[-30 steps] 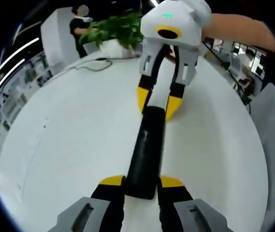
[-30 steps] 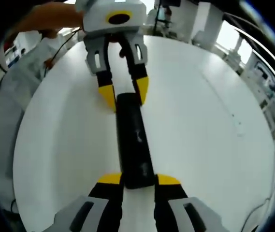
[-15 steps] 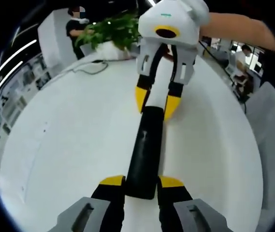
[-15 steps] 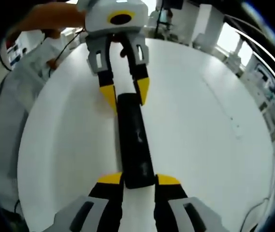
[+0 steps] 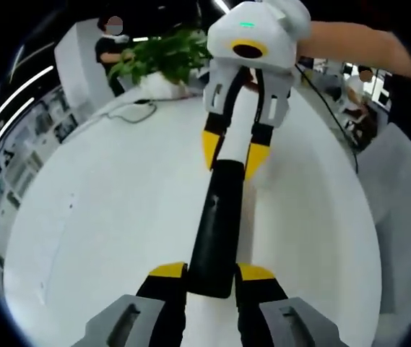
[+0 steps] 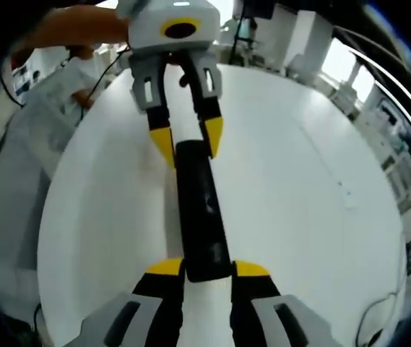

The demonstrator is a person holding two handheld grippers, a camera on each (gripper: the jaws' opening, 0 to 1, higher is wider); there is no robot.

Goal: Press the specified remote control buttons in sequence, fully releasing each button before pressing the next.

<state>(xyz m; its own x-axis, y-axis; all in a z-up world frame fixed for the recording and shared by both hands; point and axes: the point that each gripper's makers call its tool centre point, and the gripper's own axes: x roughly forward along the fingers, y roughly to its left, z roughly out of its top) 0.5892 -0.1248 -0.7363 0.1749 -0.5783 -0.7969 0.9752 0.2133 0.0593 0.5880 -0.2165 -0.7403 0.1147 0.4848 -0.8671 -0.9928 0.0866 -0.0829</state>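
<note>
A long black remote control (image 5: 217, 217) is held end to end between both grippers above the white table (image 5: 111, 210). In the left gripper view my left gripper (image 5: 212, 273) is shut on its near end, and my right gripper (image 5: 232, 153) comes in from the top, its yellow-tipped jaws closed on the far end. The right gripper view mirrors this: my right gripper (image 6: 207, 271) is shut on the near end of the remote control (image 6: 201, 210), and the left gripper (image 6: 188, 142) clamps the far end. The button face is too dark to make out.
The round white table (image 6: 299, 195) spreads beneath. At its far side stand a green plant (image 5: 163, 52) and a thin cable (image 5: 133, 110), with a person (image 5: 111, 45) beyond. Grey covered furniture (image 5: 400, 195) lies past the right edge. A bare arm (image 5: 357, 49) holds the right gripper.
Both views have shifted a little against the table and room, so the hands moved together. The remote stays clamped at both ends the same way.
</note>
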